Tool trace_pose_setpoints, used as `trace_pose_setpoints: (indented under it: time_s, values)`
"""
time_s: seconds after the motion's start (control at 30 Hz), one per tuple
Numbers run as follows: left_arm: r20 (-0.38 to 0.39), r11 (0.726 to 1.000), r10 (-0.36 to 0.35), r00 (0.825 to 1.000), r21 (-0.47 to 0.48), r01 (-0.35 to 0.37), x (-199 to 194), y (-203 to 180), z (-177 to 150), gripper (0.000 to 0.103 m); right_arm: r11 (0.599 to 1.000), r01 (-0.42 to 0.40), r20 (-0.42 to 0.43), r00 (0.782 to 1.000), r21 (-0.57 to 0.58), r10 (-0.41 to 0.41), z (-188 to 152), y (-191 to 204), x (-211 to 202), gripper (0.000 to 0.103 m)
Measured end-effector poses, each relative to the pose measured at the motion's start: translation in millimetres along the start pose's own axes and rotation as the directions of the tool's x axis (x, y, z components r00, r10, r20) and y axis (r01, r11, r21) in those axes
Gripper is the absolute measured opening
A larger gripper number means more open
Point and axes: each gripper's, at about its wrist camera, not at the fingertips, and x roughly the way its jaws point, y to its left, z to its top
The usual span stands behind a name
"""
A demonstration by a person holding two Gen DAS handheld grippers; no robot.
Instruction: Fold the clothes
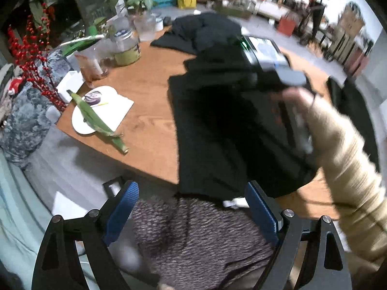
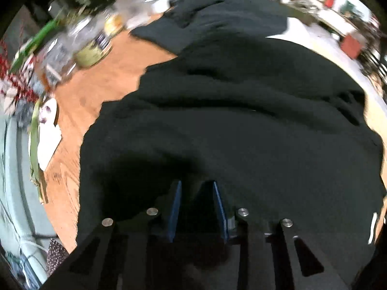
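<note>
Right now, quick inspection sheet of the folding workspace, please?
Surface: wooden table, partly covered.
Job's things: black garment spread over the table, near edge hanging off; second dark pile at the far side.
Clutter: white plate with a green stalk, cut purple onion, glass jar, red berry branches.
Grippers: left gripper open, empty; right gripper closed on black garment.
Cables: nothing seen.
Surroundings: cluttered room, blurred.
</note>
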Motion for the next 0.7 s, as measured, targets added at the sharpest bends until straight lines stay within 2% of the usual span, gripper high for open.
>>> trace_pose_setpoints:
  time_s: [0.1,0.2,0.27,0.4,0.47,0.5,0.6,0.7]
  values:
    - [-0.053,1.0,0.002,0.999,0.016,-0.001,16.8,4.7,6.6,0.089,0.998,0.019,-0.037,0.999,-0.051,-0.021,8.6,17.6,15.7,0.031]
    - [-0.122,0.999,0.006,0.992,0.041,-0.001,36.6,7.4,16.0,0.089,0.975,0.126,0.008,0.992,-0.181,-0.126,1.5,38.0,16.0,0.03]
    - [-0.162,0.998,0.016,0.987,0.06,-0.007,51.3,6.7,24.7,0.089,0.938,0.197,0.057,0.98,-0.286,-0.189,-9.6,49.8,12.6,0.029]
    - [-0.198,0.992,0.055,0.979,0.126,-0.03,68.5,-3.2,38.2,0.089,0.973,0.095,0.055,0.995,-0.209,-0.085,-15.6,27.4,-2.8,0.03]
    - [-0.203,0.986,0.073,0.976,0.159,-0.041,71.9,-9.8,43.1,0.089,0.966,0.108,0.006,0.994,-0.234,-0.109,-19.0,22.8,7.8,0.032]
    - [-0.202,0.983,0.083,0.976,0.175,-0.048,72.6,-12.8,44.8,0.089,0.969,0.086,0.015,0.996,-0.233,-0.084,-22.6,18.3,2.3,0.03]
    - [-0.213,0.974,0.112,0.971,0.215,-0.065,78.9,-19.8,50.7,0.089,0.984,0.026,0.05,0.999,-0.176,-0.018,-36.8,-1.0,-21.6,0.032]
    - [-0.22,0.967,0.143,0.965,0.241,-0.088,88.1,-26.4,59.4,0.089,0.98,0.092,0.069,0.994,-0.177,-0.081,-62.1,-12.8,-39.3,0.035]
